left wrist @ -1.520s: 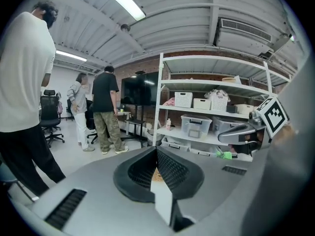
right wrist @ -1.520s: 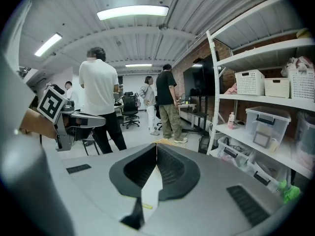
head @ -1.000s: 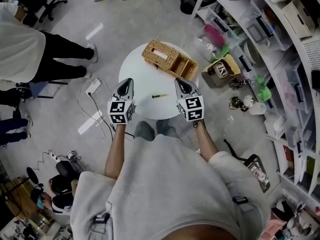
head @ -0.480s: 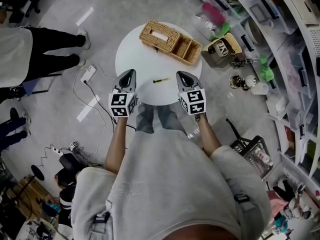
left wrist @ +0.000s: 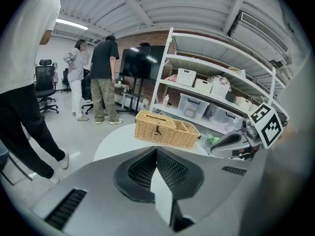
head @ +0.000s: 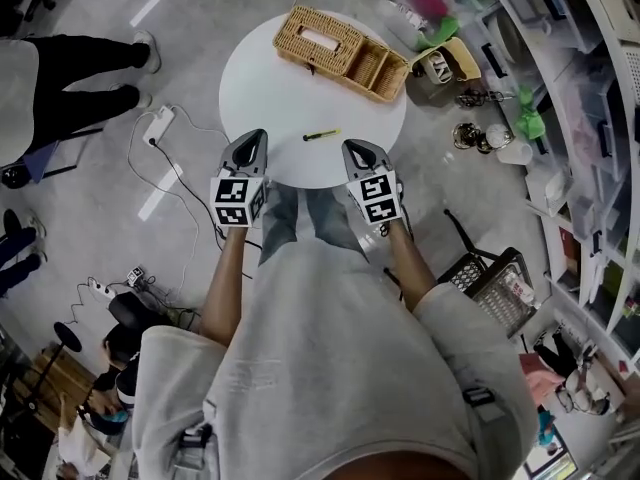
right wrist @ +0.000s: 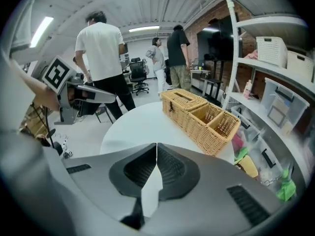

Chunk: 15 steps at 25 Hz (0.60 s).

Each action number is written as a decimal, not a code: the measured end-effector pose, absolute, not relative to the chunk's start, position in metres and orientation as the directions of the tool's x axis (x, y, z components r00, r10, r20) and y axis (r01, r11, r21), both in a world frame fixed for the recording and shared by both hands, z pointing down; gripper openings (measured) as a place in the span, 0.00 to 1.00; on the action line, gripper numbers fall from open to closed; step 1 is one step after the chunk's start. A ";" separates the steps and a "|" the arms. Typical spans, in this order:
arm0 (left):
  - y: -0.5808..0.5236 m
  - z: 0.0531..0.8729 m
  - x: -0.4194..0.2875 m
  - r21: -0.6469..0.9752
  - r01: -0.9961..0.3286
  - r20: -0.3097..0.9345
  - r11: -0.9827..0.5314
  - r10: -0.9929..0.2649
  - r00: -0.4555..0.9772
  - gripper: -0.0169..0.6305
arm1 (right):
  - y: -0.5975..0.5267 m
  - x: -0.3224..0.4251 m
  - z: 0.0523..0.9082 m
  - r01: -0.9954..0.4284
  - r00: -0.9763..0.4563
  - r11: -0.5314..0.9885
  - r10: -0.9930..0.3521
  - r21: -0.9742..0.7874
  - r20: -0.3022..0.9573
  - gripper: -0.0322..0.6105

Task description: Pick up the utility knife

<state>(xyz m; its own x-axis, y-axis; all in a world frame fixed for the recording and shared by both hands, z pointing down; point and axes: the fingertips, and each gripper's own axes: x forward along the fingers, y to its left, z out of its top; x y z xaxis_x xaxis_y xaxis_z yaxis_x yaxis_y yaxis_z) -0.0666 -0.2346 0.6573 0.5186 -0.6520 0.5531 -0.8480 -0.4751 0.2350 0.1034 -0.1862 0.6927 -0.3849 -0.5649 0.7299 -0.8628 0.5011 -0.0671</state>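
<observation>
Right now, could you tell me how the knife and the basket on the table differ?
The knife is a thin yellow-and-dark stick; the basket is a big tan wicker box. The knife lies in the near half of the table; the basket sits at its far edge. The knife is one slim piece; the basket has a lidded part and open compartments. Both rest on the white table, apart.

Knife (head: pixel 321 134) lies on table (head: pixel 270 88), nr its near edge, ahead of & btwn L gripper (head: pixel 256 138) and R gripper (head: pixel 353 148), touching neither. Basket (head: pixel 340 40) sits at table's far edge, behind knife, well apart. Box (head: pixel 440 68) on floor just R of table, shelves (head: pixel 590 78) further R. Power strip (head: pixel 158 125) on floor L of table. Wire crate (head: pixel 490 278) on floor nr R, beside the person.
</observation>
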 end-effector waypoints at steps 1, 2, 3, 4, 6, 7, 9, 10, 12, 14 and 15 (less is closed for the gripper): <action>-0.233 0.660 -0.068 0.237 -0.849 0.557 -0.472 -0.650 0.516 0.06 | -0.182 0.099 0.696 -0.846 -0.388 0.531 -0.544 -0.053 0.744 0.10; -0.231 0.662 -0.069 0.239 -0.851 0.560 -0.468 -0.650 0.514 0.06 | -0.178 0.097 0.700 -0.824 -0.390 0.566 -0.522 -0.034 0.759 0.10; -0.230 0.663 -0.069 0.241 -0.852 0.561 -0.465 -0.650 0.513 0.06 | -0.175 0.095 0.705 -0.797 -0.388 0.604 -0.501 -0.008 0.773 0.10; -0.230 0.664 -0.069 0.242 -0.853 0.561 -0.462 -0.651 0.512 0.06 | -0.173 0.094 0.709 -0.764 -0.385 0.645 -0.483 0.022 0.787 0.10; -0.231 0.664 -0.070 0.243 -0.855 0.562 -0.459 -0.652 0.510 0.06 | -0.170 0.092 0.717 -0.685 -0.374 0.723 -0.453 0.087 0.809 0.10; -0.231 0.665 -0.071 0.243 -0.856 0.562 -0.457 -0.652 0.508 0.06 | -0.169 0.090 0.721 -0.642 -0.368 0.757 -0.440 0.118 0.819 0.10; -0.232 0.664 -0.075 0.244 -0.860 0.563 -0.447 -0.657 0.502 0.06 | -0.167 0.086 0.729 -0.553 -0.353 0.816 -0.411 0.167 0.840 0.10; -0.232 0.663 -0.078 0.245 -0.864 0.563 -0.440 -0.661 0.497 0.06 | -0.165 0.085 0.733 -0.511 -0.345 0.840 -0.397 0.184 0.851 0.10; -0.232 0.664 -0.082 0.244 -0.869 0.563 -0.429 -0.667 0.488 0.06 | -0.162 0.084 0.740 -0.439 -0.334 0.875 -0.368 0.202 0.868 0.10; -0.230 0.666 -0.086 0.245 -0.873 0.566 -0.421 -0.669 0.481 0.06 | -0.159 0.083 0.746 -0.390 -0.333 0.899 -0.339 0.199 0.880 0.10; -0.229 0.667 -0.088 0.247 -0.875 0.568 -0.416 -0.670 0.478 0.06 | -0.158 0.081 0.748 -0.375 -0.339 0.908 -0.322 0.187 0.884 0.10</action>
